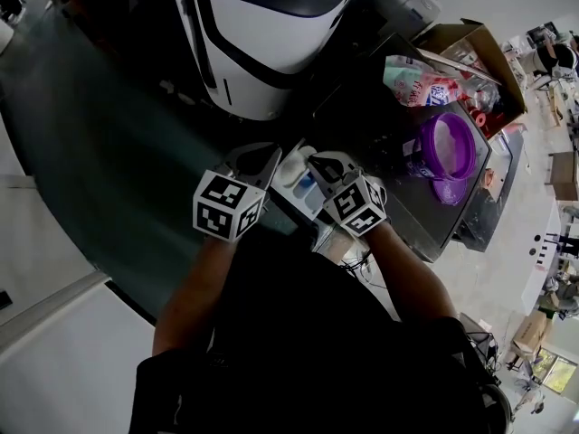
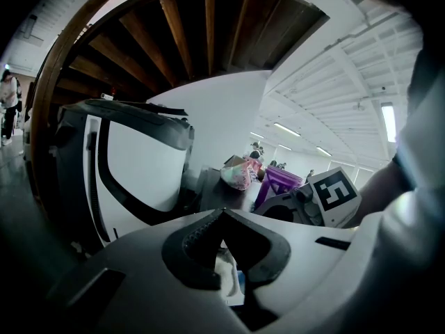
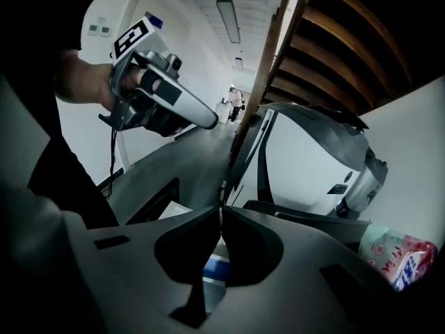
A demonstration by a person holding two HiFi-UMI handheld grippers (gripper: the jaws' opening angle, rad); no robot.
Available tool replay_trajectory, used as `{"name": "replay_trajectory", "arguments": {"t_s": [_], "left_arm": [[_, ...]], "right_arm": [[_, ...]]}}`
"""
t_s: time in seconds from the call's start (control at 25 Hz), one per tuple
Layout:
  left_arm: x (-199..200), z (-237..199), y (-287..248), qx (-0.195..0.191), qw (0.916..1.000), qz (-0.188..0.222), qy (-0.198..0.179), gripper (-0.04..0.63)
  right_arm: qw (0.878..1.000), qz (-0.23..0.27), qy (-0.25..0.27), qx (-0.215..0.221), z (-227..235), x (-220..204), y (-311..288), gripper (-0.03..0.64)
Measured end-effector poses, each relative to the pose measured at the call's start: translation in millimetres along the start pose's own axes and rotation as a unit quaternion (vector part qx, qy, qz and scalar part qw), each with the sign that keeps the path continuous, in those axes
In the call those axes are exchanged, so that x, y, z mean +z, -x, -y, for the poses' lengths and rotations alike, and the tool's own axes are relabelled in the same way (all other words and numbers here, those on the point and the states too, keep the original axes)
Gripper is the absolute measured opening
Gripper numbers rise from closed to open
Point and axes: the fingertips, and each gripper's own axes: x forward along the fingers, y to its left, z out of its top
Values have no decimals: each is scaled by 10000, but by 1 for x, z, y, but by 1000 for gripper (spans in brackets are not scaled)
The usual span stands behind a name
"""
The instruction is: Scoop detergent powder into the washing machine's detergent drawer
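The white detergent drawer (image 1: 294,172) with a blue insert lies pulled out below the white washing machine (image 1: 271,34). My left gripper (image 1: 261,159) and my right gripper (image 1: 318,165) hover close together just over the drawer, one at each side. In the left gripper view the jaws (image 2: 221,218) are shut tip to tip with nothing between them, and the drawer (image 2: 228,273) shows beneath. In the right gripper view the jaws (image 3: 221,211) are also shut and empty above the drawer (image 3: 214,266). A pink detergent bag (image 1: 416,84) and a purple tub (image 1: 445,143) stand on the dark counter to the right.
A cardboard box (image 1: 470,43) sits at the counter's far right corner behind the bag. The counter's right edge (image 1: 470,215) drops off to the floor. The washing machine front (image 2: 139,165) rises close ahead. People stand far off in the hall.
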Motion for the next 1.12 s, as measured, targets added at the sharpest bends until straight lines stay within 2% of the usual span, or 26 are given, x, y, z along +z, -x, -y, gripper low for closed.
{"name": "replay_trajectory", "arguments": {"t_s": [0.2,0.36,0.76,1.0,1.12], "left_arm": [[-2,2,-2,-14,10000,-42,-13,8],[-1,4,-5,-15,10000,-63,-24,8],[-3,10,-8,6,10000,-88,-9,8],[-4,12,-7,54,10000,-70,25,8],[-4,14,-8,62,10000,-60,30,8]], "right_arm": [[9998,-1,176,4,-3,0,0,20],[9987,-16,510,-4,-7,-1,0,20],[9967,-69,804,-28,-10,-8,0,20],[9896,-50,1440,48,-23,-8,1,20],[9882,-38,1530,87,-25,-10,2,20]]}}
